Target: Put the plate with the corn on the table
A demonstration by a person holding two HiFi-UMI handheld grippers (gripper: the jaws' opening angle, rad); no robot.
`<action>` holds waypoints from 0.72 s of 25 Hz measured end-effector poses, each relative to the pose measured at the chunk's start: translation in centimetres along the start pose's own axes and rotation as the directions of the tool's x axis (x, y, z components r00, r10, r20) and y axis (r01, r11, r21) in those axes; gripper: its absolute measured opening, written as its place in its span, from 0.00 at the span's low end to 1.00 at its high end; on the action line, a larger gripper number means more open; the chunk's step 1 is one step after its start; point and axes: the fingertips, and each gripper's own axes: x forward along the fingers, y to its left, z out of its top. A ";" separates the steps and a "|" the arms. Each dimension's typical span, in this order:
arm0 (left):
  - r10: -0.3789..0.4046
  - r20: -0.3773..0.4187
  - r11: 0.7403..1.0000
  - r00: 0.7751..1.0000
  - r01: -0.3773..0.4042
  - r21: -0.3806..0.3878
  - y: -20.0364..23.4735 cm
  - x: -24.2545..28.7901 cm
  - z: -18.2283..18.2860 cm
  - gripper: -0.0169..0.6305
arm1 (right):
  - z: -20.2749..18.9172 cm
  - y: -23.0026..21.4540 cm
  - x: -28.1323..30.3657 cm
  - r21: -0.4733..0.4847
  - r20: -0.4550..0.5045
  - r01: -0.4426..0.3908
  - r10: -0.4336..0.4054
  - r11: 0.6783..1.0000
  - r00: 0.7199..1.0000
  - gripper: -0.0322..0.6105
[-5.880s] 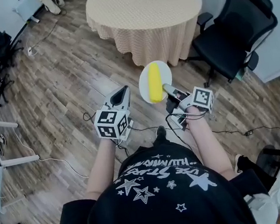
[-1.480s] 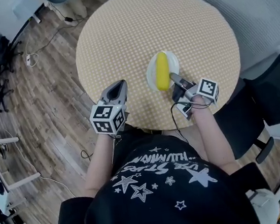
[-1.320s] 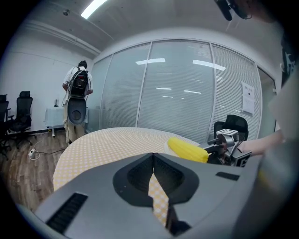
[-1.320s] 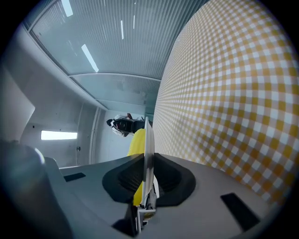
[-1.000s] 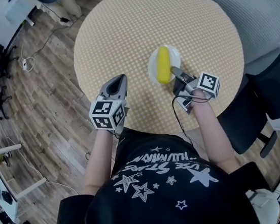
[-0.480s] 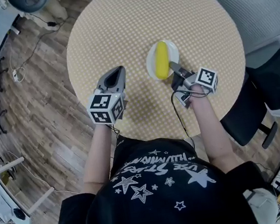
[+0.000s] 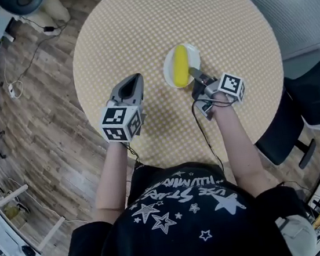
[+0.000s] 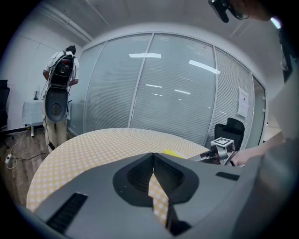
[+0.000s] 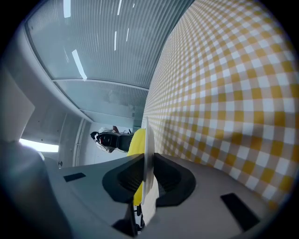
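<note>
Nearly done — right tongs (image 7: 195, 77) grip the plate (image 7: 168, 73) mid-frame, corn (image 7: 180, 64) aboard, at the worktop (image 7: 135, 28); left tongs (image 7: 133, 82) clenched, empty — release remains.

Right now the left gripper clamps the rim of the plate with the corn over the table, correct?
No: the right gripper clamps the rim of the plate, as the right gripper view shows. The corn is on it, over the table.
</note>
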 end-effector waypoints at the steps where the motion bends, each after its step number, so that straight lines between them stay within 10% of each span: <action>1: -0.002 -0.003 1.000 1.000 0.002 -0.002 0.2 0.3 0.0 0.04 | 0.2 0.0 0.4 -0.002 -0.001 0.002 -0.002 1.000 1.000 0.13; 18: -0.014 -0.039 0.998 0.999 0.012 -0.061 1.6 2.0 -1.6 0.04 | 1.2 -2.0 4.1 0.015 -0.019 0.116 -0.116 0.993 0.993 0.13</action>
